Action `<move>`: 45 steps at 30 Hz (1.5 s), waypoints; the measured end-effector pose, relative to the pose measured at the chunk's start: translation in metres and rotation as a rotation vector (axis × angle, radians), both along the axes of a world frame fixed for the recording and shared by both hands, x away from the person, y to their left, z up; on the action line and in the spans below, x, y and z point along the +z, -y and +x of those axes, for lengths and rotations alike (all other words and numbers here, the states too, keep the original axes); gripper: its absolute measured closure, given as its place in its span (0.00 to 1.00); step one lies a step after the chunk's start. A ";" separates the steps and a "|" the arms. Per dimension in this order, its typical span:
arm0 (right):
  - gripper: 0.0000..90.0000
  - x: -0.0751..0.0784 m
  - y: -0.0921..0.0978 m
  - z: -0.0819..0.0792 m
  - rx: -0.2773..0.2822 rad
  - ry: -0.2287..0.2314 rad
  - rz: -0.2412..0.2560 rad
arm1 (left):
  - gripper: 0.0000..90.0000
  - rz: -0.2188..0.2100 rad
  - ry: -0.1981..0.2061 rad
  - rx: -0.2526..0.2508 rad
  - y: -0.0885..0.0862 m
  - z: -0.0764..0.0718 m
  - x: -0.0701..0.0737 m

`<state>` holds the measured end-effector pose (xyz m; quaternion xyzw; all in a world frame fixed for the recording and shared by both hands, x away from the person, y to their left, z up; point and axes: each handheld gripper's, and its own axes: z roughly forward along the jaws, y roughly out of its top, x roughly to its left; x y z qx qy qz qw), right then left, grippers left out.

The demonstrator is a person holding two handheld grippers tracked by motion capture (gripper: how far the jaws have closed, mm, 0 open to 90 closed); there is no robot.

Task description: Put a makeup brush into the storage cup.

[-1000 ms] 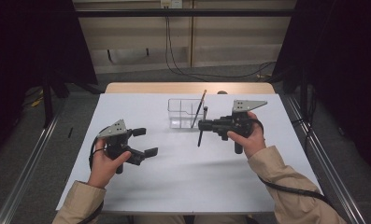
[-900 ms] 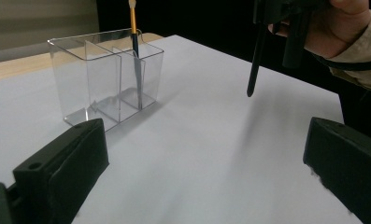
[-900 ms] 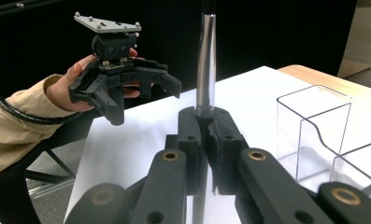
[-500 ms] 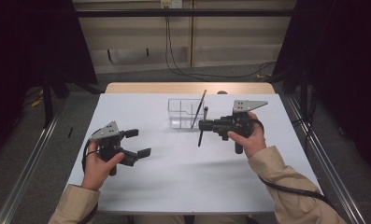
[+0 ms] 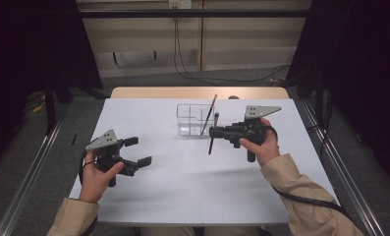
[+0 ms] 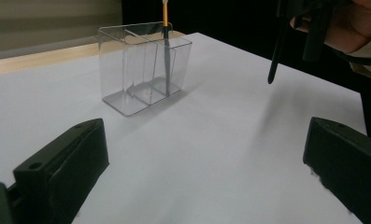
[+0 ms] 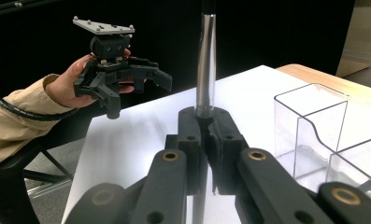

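A clear plastic organizer [image 5: 192, 119] with compartments stands at the middle back of the white table [image 5: 182, 196]. An orange-handled brush [image 5: 210, 110] leans inside its right end. My right gripper [image 5: 213, 132] hovers just right of the organizer, shut on a black pen [image 5: 211, 145] with a silver band that hangs almost upright above the table. In the right gripper view the jaws [image 7: 205, 126] clamp the pen [image 7: 205, 70] beside the organizer [image 7: 323, 130]. My left gripper [image 5: 139, 151] is held over the table's left side, open and empty. In the left gripper view, the organizer [image 6: 141, 65] stands ahead.
The table's far edge meets a wooden strip [image 5: 197, 92]. Metal rails [image 5: 30, 167] run along the floor on both sides. Cables [image 5: 182, 54] hang down the back wall. Open tabletop lies between the two grippers.
My left gripper has drifted a little to the left, still open. The right gripper and its pen have stayed in place.
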<state>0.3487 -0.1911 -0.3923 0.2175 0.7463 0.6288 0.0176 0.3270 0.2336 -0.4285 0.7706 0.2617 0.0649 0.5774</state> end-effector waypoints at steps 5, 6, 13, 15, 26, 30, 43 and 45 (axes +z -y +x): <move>0.93 0.000 0.001 0.000 -0.003 -0.001 -0.002 | 0.00 0.000 0.001 0.014 -0.005 -0.002 -0.001; 0.93 0.000 0.001 0.000 -0.005 0.000 -0.003 | 0.00 -0.003 -0.002 0.016 -0.006 -0.003 -0.001; 0.94 -0.001 0.002 0.001 -0.008 0.001 -0.002 | 0.00 0.011 -0.009 0.032 -0.016 -0.007 -0.004; 0.93 -0.001 0.002 0.001 -0.009 0.001 -0.004 | 0.00 0.012 -0.008 0.041 -0.019 -0.008 -0.004; 0.94 -0.002 0.000 0.002 -0.010 0.001 -0.012 | 0.00 0.012 -0.011 0.065 -0.029 -0.014 -0.007; 0.93 -0.002 0.001 0.004 -0.014 0.001 -0.015 | 0.00 0.006 -0.012 0.065 -0.030 -0.015 -0.008; 0.93 -0.001 0.001 0.012 -0.041 0.011 -0.036 | 0.00 0.000 -0.011 0.062 -0.031 -0.016 -0.010; 0.93 0.000 0.000 0.014 -0.043 0.016 -0.040 | 0.00 -0.004 -0.009 0.067 -0.031 -0.016 -0.011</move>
